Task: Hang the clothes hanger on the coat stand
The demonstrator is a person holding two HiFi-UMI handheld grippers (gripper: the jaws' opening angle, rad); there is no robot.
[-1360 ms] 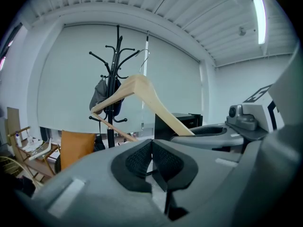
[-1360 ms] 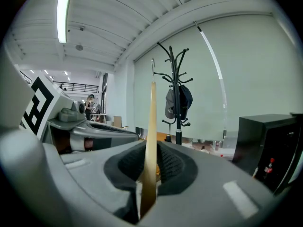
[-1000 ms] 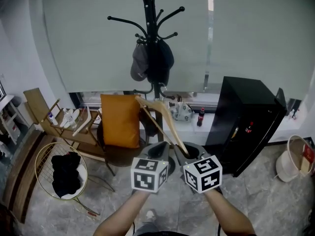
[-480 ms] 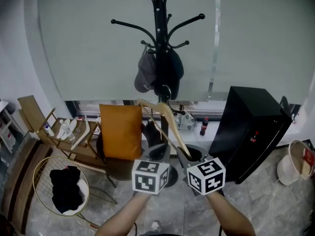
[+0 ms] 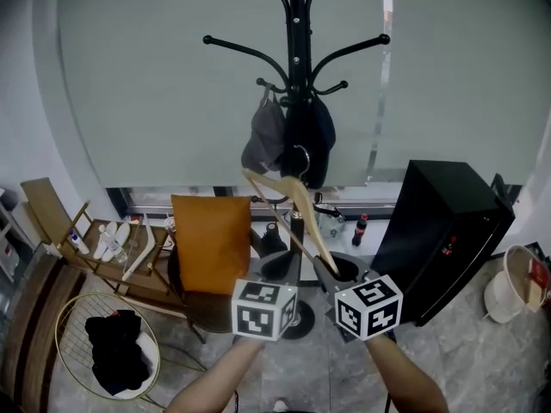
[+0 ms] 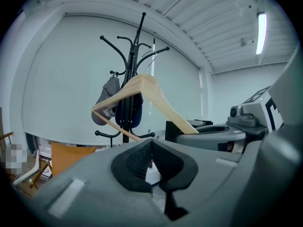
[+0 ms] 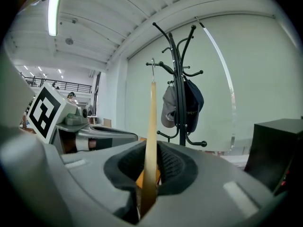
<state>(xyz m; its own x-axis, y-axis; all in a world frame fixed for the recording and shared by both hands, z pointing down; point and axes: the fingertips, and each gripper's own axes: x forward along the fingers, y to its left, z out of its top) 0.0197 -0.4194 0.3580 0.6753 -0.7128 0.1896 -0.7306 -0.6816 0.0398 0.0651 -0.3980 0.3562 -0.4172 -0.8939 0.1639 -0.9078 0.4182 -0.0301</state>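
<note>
Low at the centre of the head view, pinching the bottom end of one arm of the wooden clothes hanger (image 5: 308,218) with the right tongs (image 5: 331,272), pads pressed onto either face of the thin wood. Holding it by that far end, slanting up and away, probably so as to be leaving the metal hook (image 5: 298,157) at the top free and leading toward the black coat stand (image 5: 295,58) beyond. Showing edge-on in the right gripper view, as a pale strip rising straight out of the tongs, with the hook clearly apart from the stand's pole. Hovering just beside with the left tongs (image 6: 151,160), pressed together on nothing and touching no part of the hanger, seemingly near only for steadying if needed. Not yet hanging on anything: sitting about level with the grey cap (image 5: 265,140) and the dark cap (image 5: 312,136) on the lower pegs, well under the bare upper pegs (image 5: 250,48). Likely calling for a further lift and a forward reach, while steering the hook clear of both caps.
</note>
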